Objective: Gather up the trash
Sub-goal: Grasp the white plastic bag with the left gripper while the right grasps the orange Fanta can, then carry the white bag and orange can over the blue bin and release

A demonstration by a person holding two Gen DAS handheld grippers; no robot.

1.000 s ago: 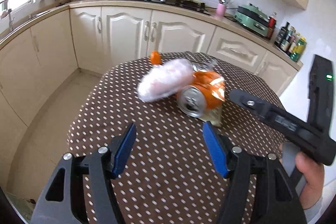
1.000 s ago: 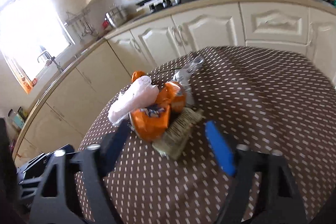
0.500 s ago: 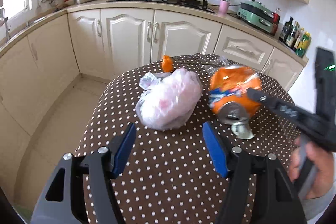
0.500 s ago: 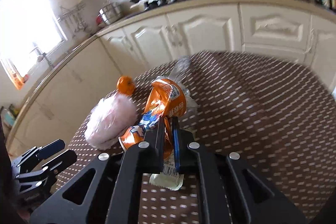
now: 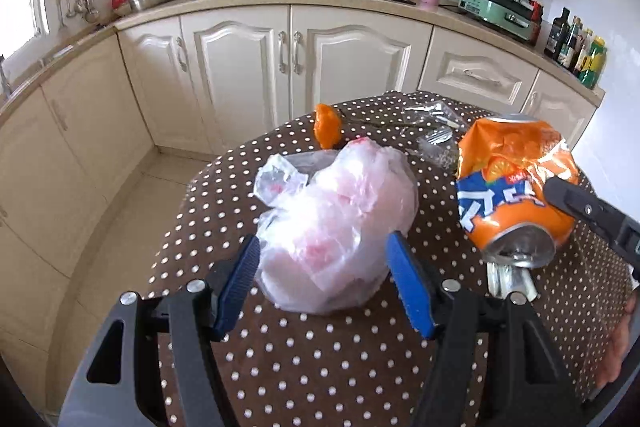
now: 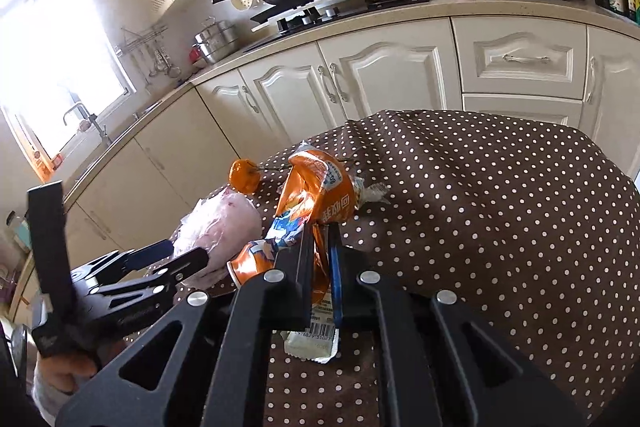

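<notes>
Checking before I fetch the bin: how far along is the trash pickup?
Barely begun. Right tongs are shut on the can. Left tongs are open around the bag, not gripping. Wrapper and peel remain on the table.

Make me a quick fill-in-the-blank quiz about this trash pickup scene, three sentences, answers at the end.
1. The right gripper is shut on the crushed orange ____.
2. The left gripper has its open jaws on either side of the crumpled plastic ____.
3. The tablecloth is brown with white ____.

Missing words: can; bag; dots
</notes>
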